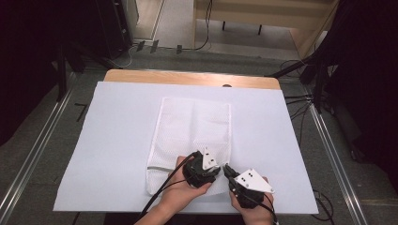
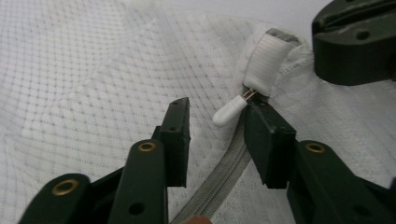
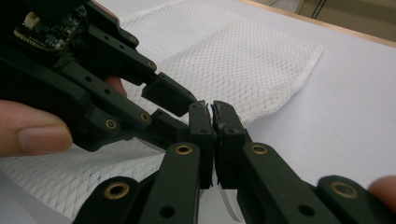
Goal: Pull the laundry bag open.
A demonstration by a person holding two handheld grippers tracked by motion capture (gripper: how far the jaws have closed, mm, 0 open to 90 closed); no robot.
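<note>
A white mesh bag point(image 1: 195, 126) lies flat on the white table cover point(image 1: 117, 140), its zipper end nearest me. My left gripper point(image 1: 216, 171) hovers over the near right corner of the bag. In the left gripper view, the left gripper point(image 2: 217, 122) has its jaws apart on either side of the grey zipper point(image 2: 219, 179). The white zipper pull point(image 2: 229, 112) lies beside the right-hand jaw, just below a white ribbed tab point(image 2: 264, 65). My right gripper point(image 3: 212, 109) is shut on a pinch of the bag's edge point(image 3: 219, 186), tip to tip with the left gripper point(image 3: 173, 102).
The wooden table edge point(image 1: 187, 77) shows beyond the white cover. Metal rails point(image 1: 33, 154) run along both sides of the table, and cables point(image 1: 300, 101) lie on the floor at the right. Dark stands and equipment point(image 1: 112, 28) are at the back.
</note>
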